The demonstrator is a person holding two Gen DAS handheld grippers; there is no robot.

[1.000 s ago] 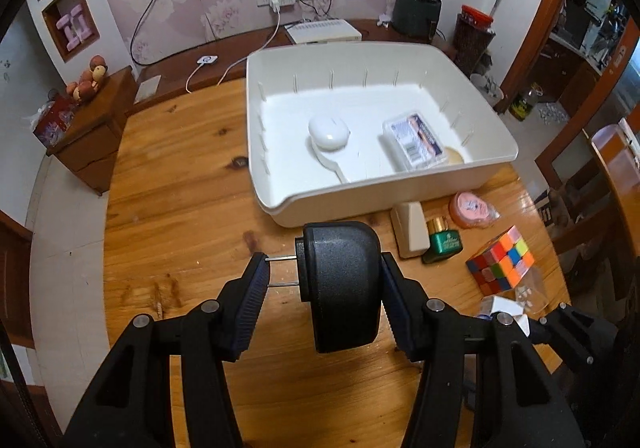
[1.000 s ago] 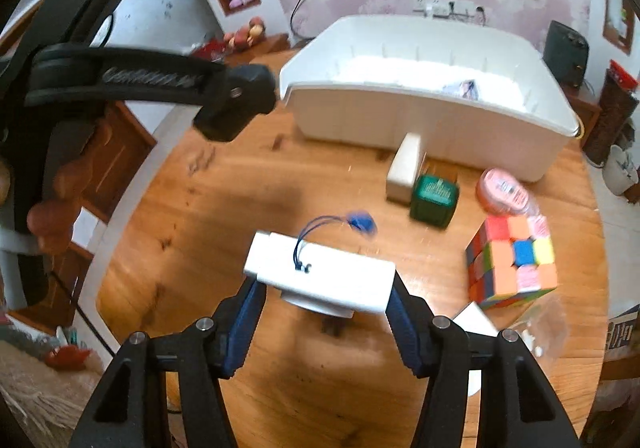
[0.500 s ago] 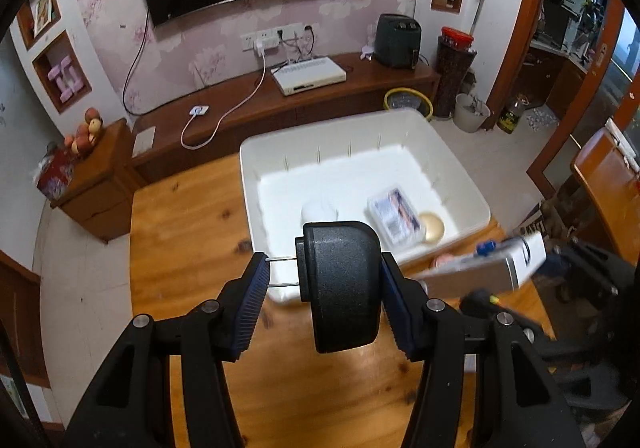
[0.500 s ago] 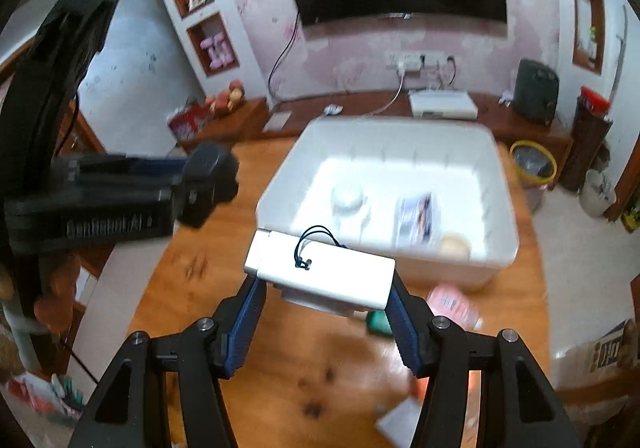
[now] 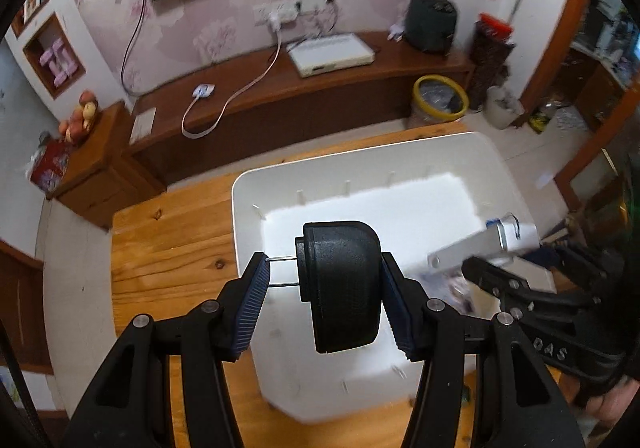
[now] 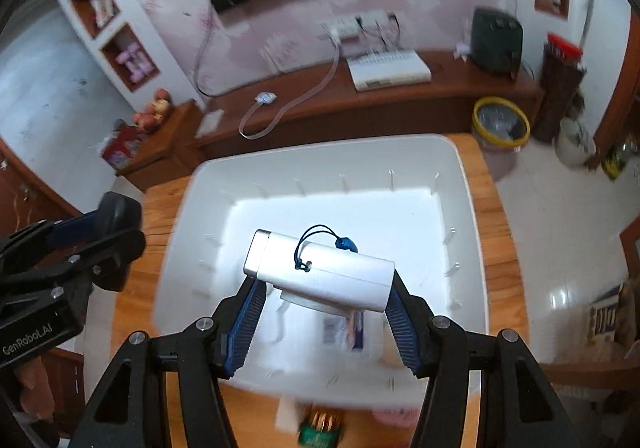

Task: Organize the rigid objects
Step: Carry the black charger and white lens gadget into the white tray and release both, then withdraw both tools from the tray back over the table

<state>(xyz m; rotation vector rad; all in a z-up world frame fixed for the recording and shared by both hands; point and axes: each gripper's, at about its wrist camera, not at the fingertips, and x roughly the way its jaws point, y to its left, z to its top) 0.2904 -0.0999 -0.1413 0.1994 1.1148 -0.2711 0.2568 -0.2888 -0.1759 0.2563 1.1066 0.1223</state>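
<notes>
Gripping a black plug (image 5: pixel 340 284) (left fingers (image 5: pixel 325 306)) and white device (image 6: pixel 320 272) (right fingers (image 6: pixel 320 322)); "GenRobot.AI" lettering (image 6: pixel 30 340).

Left gripper (image 5: pixel 324 300) is showing black plastic arms w/ round silver screws and blue ridged pads (image 5: pixel 251 308) on the fingers. Right gripper (image 6: pixel 322 322) is looking the same: black arms, silver screws, blue ribbed pads (image 6: pixel 242 328). At lower left of the right wrist view, white letters "GenRobot.AI" are showing on a black body.
</notes>
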